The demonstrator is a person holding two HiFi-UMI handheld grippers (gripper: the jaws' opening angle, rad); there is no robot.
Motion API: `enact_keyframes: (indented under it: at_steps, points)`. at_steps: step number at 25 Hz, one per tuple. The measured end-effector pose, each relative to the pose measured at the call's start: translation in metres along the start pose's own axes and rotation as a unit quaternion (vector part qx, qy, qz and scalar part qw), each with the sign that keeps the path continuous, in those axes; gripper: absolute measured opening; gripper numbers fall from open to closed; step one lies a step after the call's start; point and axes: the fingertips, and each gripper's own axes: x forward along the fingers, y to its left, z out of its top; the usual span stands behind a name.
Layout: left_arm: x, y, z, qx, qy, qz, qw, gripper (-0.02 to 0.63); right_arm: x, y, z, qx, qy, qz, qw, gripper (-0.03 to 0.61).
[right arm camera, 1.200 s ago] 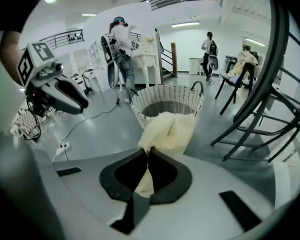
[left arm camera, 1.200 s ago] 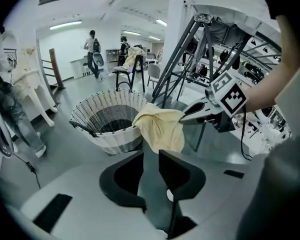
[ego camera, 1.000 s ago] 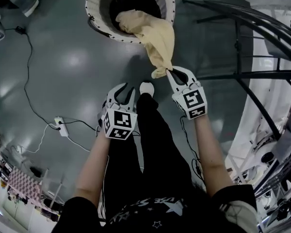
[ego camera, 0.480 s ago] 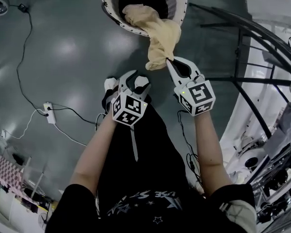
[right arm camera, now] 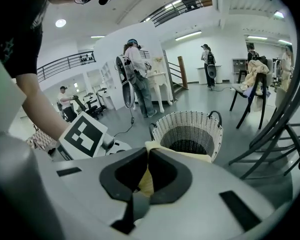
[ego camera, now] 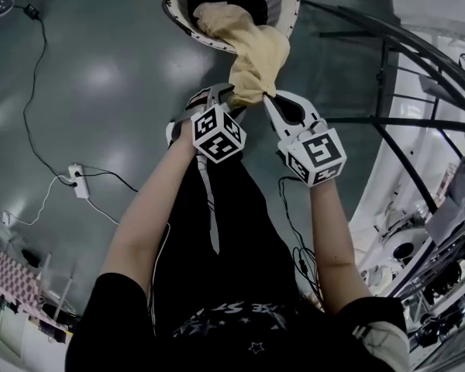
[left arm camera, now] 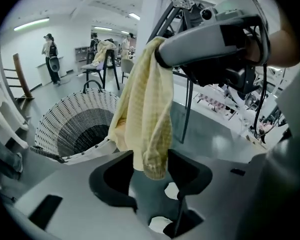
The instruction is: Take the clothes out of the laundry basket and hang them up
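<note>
- The right claw (ego camera: 268, 96) is clenched on the yellow garment (ego camera: 256, 56), which stretches from the laundry basket (ego camera: 167, 6) (its far end lies inside).
- The left claw (left arm camera: 150, 156) is closing, its jaws either side of the garment's hanging end, not pressing it.

Open lab hall; mezzanine railing (right arm camera: 65, 64); power strip (ego camera: 77, 191)

No legible text or labels.

Grey floor (ego camera: 101, 60), laundry basket (ego camera: 170, 10), power strip (ego camera: 78, 180)
</note>
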Motion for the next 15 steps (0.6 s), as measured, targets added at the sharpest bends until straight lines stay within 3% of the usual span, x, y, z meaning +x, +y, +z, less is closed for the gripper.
enact_keyframes:
  at_steps: [2,3,6,10,15]
  points:
    - [0.001,0.0,0.001,0.014,0.01,-0.001,0.9998,0.082,-0.002,-0.003,0.0,0.005,-0.003,-0.006,1.0,0.017]
    - [0.0,-0.002,0.001,0.021,0.012,-0.006,0.9997,0.068,-0.003,-0.005,0.0,0.008,-0.005,-0.011,1.0,0.017]
    - [-0.014,-0.017,0.004,0.033,0.012,-0.045,0.9984,0.054,-0.006,-0.012,0.002,0.021,-0.014,-0.036,0.999,0.017]
    - [-0.047,-0.034,0.018,0.018,0.0,-0.091,0.9957,0.048,-0.01,-0.024,0.002,0.036,-0.006,-0.071,0.997,0.025]
    - [-0.096,-0.038,0.044,0.008,-0.021,-0.106,0.9941,0.048,-0.023,-0.02,0.001,0.074,0.0,-0.086,0.994,0.09]
